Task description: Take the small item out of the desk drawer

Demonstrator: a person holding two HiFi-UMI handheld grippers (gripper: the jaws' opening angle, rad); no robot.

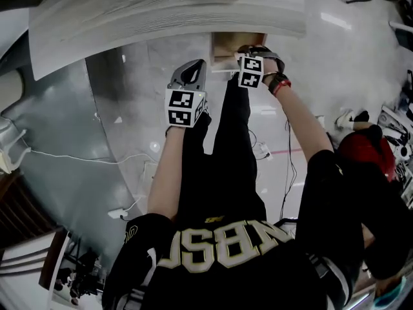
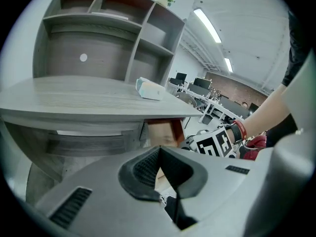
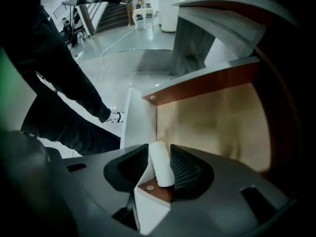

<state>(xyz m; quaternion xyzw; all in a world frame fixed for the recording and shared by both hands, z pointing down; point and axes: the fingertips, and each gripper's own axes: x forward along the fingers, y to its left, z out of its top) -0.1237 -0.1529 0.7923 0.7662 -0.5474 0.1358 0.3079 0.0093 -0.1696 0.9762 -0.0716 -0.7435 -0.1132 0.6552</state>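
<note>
**Step in hand: grasp.** The drawer (image 3: 207,85) stands pulled out from under the desk (image 1: 161,11). The right gripper (image 3: 159,153) points down into the drawer's front end. Its jaws are apart, with a white roll (image 3: 161,164) between them; this roll appears to be the small item. It lies just inside the drawer's front panel (image 3: 139,120), near a corner. No firm pinch is evident: one pad sits at the roll, and the pad on the panel side shows a gap. The left gripper (image 2: 158,151) hangs short of the drawer, jaws together, holding nothing.

**Next move, as judged:** close the right jaws squarely on the roll, then lift straight up.

**Clearances:**
- The front panel runs just beside one jaw, which could catch on the panel's top edge on closing.
- The desk edge overhangs the drawer's rear. Lift at the front, then draw back toward the person.
- The drawer floor behind the roll looks bare, giving room there.
</note>
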